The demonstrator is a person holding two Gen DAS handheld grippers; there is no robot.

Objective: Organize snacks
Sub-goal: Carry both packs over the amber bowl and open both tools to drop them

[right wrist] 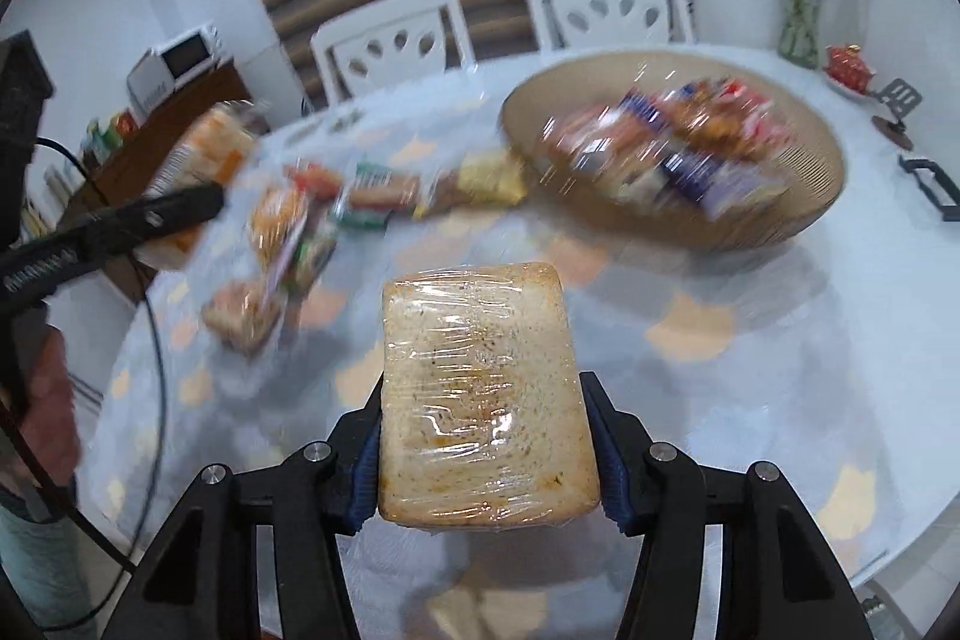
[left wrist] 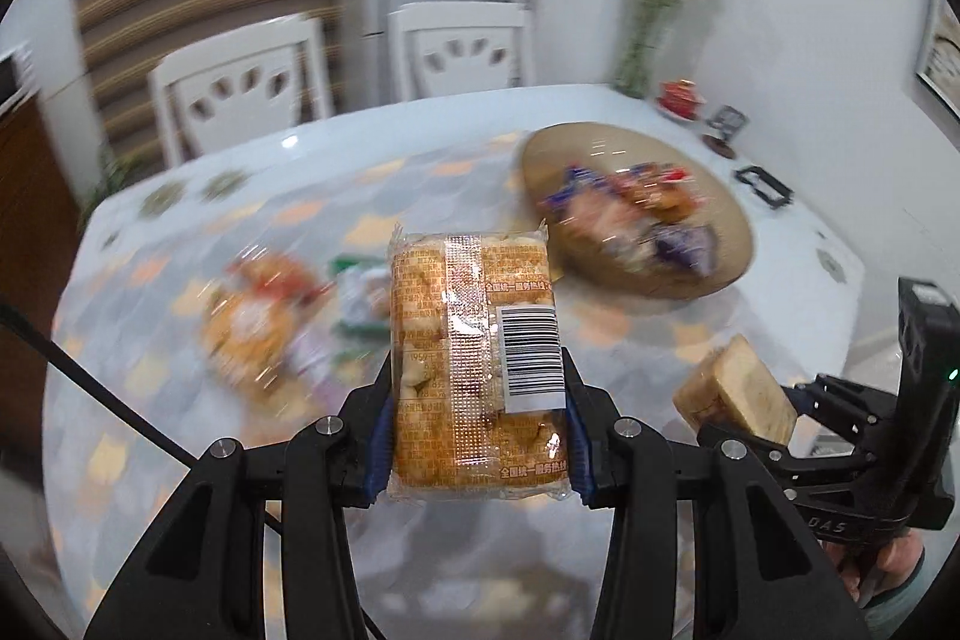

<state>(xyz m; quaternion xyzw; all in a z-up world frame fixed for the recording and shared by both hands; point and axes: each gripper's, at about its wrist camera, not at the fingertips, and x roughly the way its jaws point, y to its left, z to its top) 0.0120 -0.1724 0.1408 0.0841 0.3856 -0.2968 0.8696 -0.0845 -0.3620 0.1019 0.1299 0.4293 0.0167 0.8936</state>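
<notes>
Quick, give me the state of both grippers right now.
Left gripper: shut on the orange snack pack.
Right gripper: shut on the plastic-wrapped bread.

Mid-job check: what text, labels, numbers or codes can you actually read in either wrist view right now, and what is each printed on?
"全国统一服务热线" in orange print, on the clear orange-printed biscuit packet held in the left gripper.
Barcode on that packet's white sticker: bars only, digits too small.
"DAS", partly cut off, on the right gripper's black body.
Clear-wrapped toasted bread slice in the right gripper: no text.
Snack packets in the tan bowl: blurred, unreadable.
</notes>
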